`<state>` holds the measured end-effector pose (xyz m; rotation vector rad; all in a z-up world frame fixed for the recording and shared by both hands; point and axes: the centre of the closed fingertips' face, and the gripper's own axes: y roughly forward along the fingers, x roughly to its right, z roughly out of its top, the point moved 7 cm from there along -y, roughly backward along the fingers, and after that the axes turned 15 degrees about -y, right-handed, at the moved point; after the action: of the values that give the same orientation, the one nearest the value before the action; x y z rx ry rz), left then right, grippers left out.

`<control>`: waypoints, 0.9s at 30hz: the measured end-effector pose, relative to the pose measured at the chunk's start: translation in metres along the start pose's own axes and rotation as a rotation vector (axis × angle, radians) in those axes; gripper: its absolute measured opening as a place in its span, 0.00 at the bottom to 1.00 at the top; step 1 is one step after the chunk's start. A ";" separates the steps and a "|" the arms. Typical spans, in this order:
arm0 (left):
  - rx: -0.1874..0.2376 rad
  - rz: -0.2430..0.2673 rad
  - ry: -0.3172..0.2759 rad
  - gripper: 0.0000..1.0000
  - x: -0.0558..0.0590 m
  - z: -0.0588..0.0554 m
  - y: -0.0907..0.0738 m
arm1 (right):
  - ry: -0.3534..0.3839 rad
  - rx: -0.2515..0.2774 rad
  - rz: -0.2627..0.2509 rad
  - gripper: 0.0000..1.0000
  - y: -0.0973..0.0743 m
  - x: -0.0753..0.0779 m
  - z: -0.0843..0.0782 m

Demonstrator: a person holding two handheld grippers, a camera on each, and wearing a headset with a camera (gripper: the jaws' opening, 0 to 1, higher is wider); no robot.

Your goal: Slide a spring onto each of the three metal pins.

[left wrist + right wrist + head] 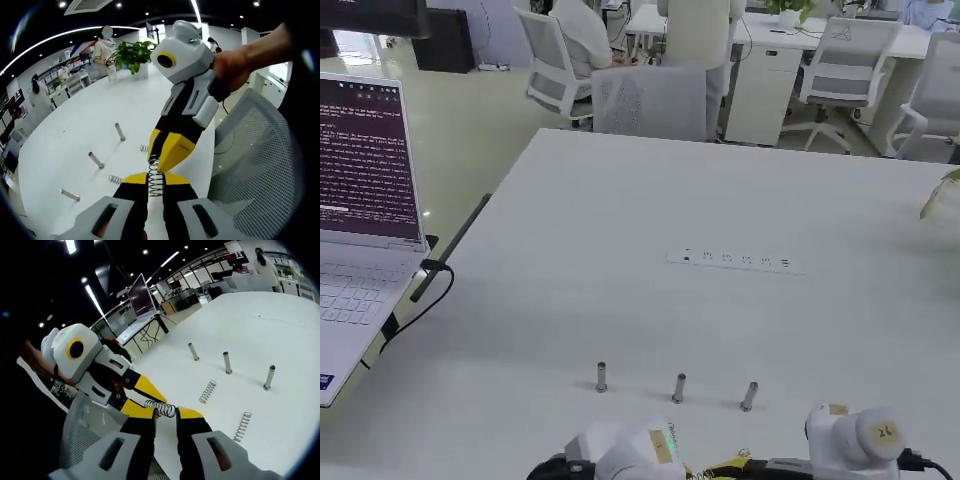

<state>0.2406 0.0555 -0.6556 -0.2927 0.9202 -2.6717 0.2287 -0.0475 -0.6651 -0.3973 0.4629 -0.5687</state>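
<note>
Three metal pins stand upright in a row close to the near edge of the white bench (620,200): a left pin (601,377), a middle pin (679,388) and a right pin (749,396), each well apart from its neighbour and all of them bare.

Both tongs are over that near edge, tip to tip, sharing one held spring (156,181). The left tongs (156,176) are clenched on its lower part, with the coil lying along the narrow gap between the yellow tips. The right tongs (166,415) pinch its other end, and in the left gripper view their yellow tips meet on the top of the coil. A hand (232,67) grips the white body of the right tongs.

A first loose spring (207,391) and a second loose spring (242,426) lie flat on the bench between the row of pins and the near edge, touching no pin.

An open laptop (360,190) sits at the left edge of the bench, and a white power strip (730,260) lies farther back toward the middle. A grey mesh chair (260,150) stands just off the near edge.
</note>
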 end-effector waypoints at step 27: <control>-0.005 -0.018 0.075 0.02 0.004 0.003 0.004 | -0.020 -0.011 0.022 0.09 -0.010 -0.003 0.003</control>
<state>0.2387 0.0498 -0.6557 -0.2032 0.9503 -2.7136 0.2241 -0.0530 -0.6569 -0.4074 0.4504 -0.5410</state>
